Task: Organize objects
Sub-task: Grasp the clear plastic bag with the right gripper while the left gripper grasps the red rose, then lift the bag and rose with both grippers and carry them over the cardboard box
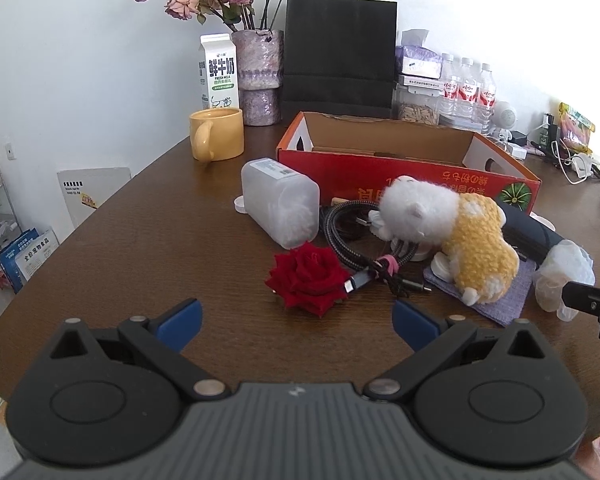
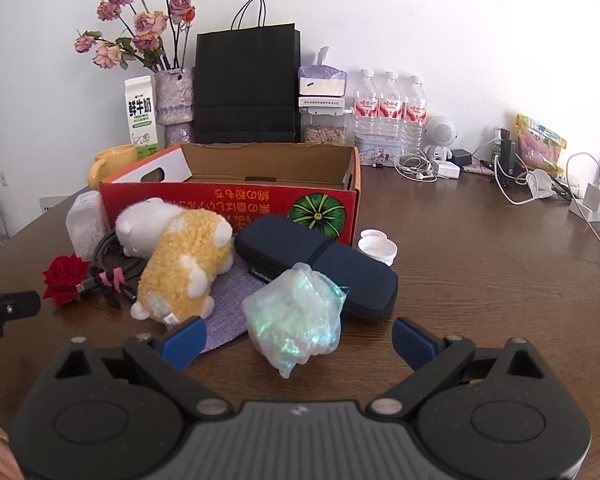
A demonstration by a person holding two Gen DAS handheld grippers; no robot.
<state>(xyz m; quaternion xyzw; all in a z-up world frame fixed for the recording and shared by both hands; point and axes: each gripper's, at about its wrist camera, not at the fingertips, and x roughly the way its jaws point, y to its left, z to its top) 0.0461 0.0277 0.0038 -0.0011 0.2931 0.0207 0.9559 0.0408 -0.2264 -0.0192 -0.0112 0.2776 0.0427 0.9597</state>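
Two hand-held grippers hover over the near edge of a dark wooden table, both spread wide and holding nothing. The left gripper (image 1: 296, 320) faces a red rose (image 1: 306, 278) lying just ahead of its blue fingertips (image 1: 180, 322). The right gripper (image 2: 298, 340) faces a crumpled clear plastic bag (image 2: 296, 312), which sits between its fingertips (image 2: 414, 338) without touching either.

Behind them, a jumble lies toward the middle of the table (image 2: 480, 264): a white-and-yellow plush toy (image 2: 180, 256) resting on a purple cloth (image 2: 228, 312), a coiled black cable (image 1: 352, 236) touching the rose, a frosted plastic container (image 1: 280, 208) on its side, a dark blue pouch (image 2: 320, 268) and two white caps (image 2: 378, 246). An open red cardboard box (image 2: 236, 196), empty as far as can be seen, stands just behind the pile. A yellow mug (image 1: 216, 134) sits near the far-left edge.
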